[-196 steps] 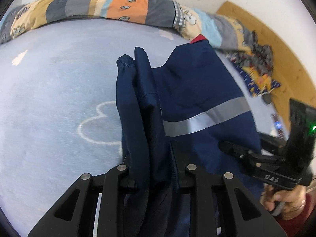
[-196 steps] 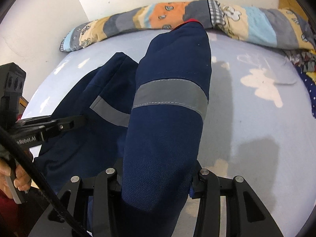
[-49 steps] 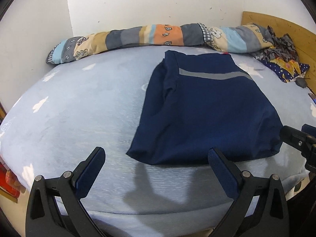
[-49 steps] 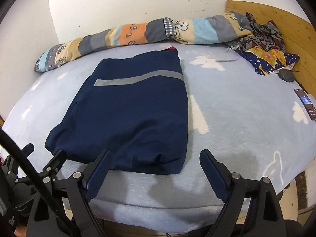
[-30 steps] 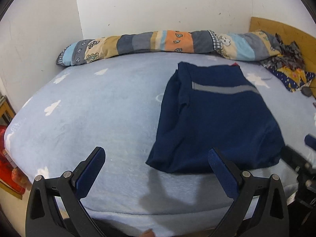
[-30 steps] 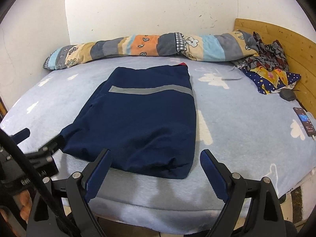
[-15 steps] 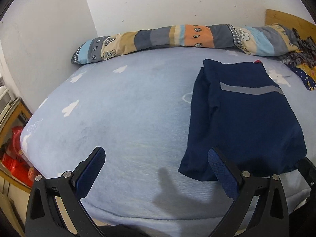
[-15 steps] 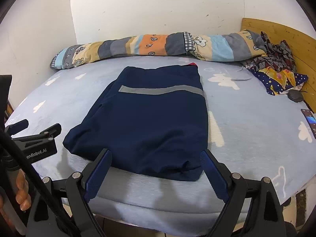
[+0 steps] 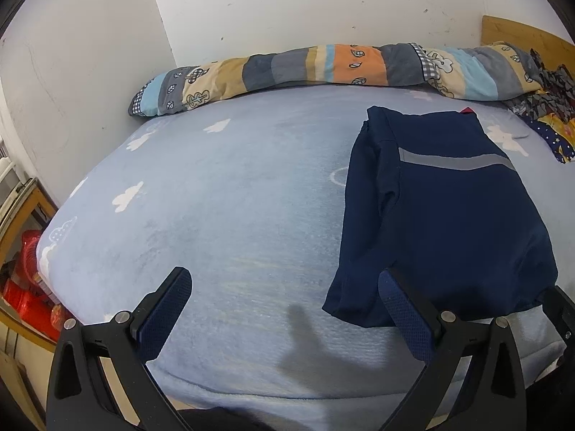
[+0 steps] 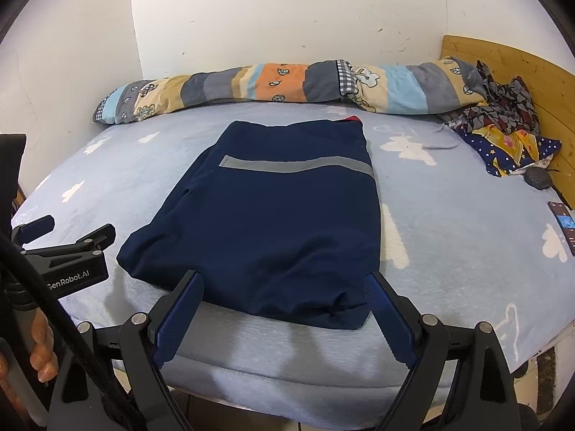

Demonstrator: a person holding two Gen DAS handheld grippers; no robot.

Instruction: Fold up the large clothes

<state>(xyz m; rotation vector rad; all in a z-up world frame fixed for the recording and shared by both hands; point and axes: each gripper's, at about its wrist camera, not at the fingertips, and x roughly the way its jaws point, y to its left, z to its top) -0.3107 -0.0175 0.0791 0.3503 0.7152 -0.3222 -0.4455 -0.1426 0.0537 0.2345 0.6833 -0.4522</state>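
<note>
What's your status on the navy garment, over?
Left gripper open, empty, off the cloth. Right gripper open, empty, at the near edge. Navy garment lies folded flat on the bed, grey stripe up. Nothing in the way.

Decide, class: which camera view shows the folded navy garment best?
The right wrist view: the folded navy garment lies central and whole, its grey stripe unbroken. The left wrist view pushes it to the right, and one finger hides part of its near edge.
</note>
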